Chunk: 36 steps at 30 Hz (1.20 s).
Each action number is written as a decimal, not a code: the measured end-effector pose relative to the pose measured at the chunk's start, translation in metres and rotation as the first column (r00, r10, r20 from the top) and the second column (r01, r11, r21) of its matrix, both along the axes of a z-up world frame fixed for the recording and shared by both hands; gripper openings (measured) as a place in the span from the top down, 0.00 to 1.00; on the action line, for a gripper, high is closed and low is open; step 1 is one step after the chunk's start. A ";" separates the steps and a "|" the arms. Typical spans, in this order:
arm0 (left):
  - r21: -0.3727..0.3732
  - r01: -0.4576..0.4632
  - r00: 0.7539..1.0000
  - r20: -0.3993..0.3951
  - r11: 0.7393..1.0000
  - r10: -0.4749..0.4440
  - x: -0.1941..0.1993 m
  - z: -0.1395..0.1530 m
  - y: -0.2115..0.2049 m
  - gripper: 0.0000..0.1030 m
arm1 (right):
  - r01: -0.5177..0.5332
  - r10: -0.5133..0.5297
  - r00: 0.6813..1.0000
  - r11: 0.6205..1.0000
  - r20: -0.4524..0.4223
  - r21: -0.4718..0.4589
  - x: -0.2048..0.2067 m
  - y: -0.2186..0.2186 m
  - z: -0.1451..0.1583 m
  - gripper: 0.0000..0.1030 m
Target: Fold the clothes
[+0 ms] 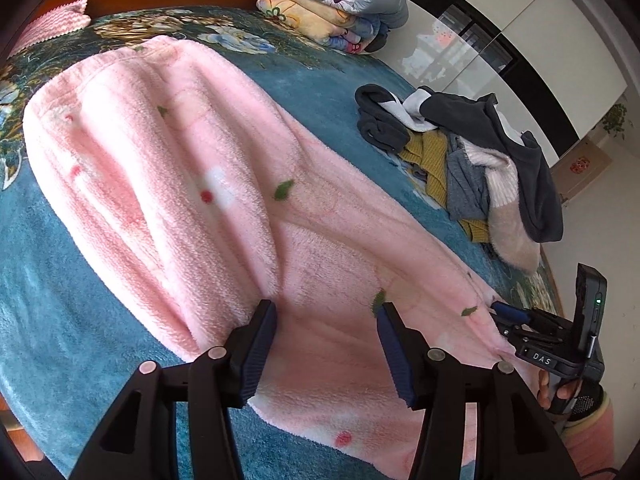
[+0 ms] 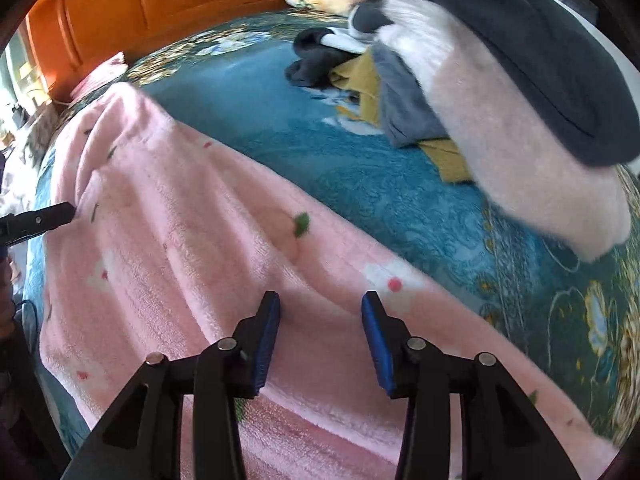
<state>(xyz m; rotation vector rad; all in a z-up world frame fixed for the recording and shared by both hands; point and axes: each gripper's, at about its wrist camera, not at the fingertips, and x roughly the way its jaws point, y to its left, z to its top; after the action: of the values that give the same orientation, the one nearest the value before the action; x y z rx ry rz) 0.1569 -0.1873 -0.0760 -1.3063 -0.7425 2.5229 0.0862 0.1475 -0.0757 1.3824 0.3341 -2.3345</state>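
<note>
Two things matter here, biggest first: the long pink fleece garment with little flower and leaf prints (image 1: 192,184) is stretched across the teal floral bedspread (image 1: 60,280), its long axis running from the near edge away toward the orange wooden headboard (image 2: 140,12). Off to the garment's right sits the messy pile of dark grey, mustard and white clothes (image 1: 460,152), well apart from it. Both grippers hover over the garment's near end. The left gripper (image 1: 326,354) has its jaws apart, nothing pinched. The right gripper (image 2: 320,344) is likewise spread, fleece beneath it but not clamped. I'd guess both hands grab that near edge next.
</note>
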 end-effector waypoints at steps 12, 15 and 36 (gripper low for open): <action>0.040 0.002 1.000 -0.013 0.999 -0.002 0.005 0.003 -0.003 0.43 | 0.098 -0.098 0.995 0.995 -0.036 0.014 0.012 -0.001 0.013 0.95; 0.068 0.001 1.000 -0.019 0.998 0.000 0.007 0.004 -0.006 0.42 | 0.152 -0.154 0.983 0.988 -0.100 -0.030 -0.001 0.011 0.037 0.95; 0.168 -0.430 0.903 0.063 0.887 0.425 -0.003 -0.015 -0.174 0.37 | 0.394 -0.396 0.915 0.918 -0.083 -0.039 -0.044 0.039 0.019 0.95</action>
<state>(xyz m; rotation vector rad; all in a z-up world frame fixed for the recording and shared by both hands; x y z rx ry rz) 0.1537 -0.3615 -0.0913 -1.2211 -1.3631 2.6805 0.0426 0.1864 -0.0564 1.4472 0.0538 -2.7217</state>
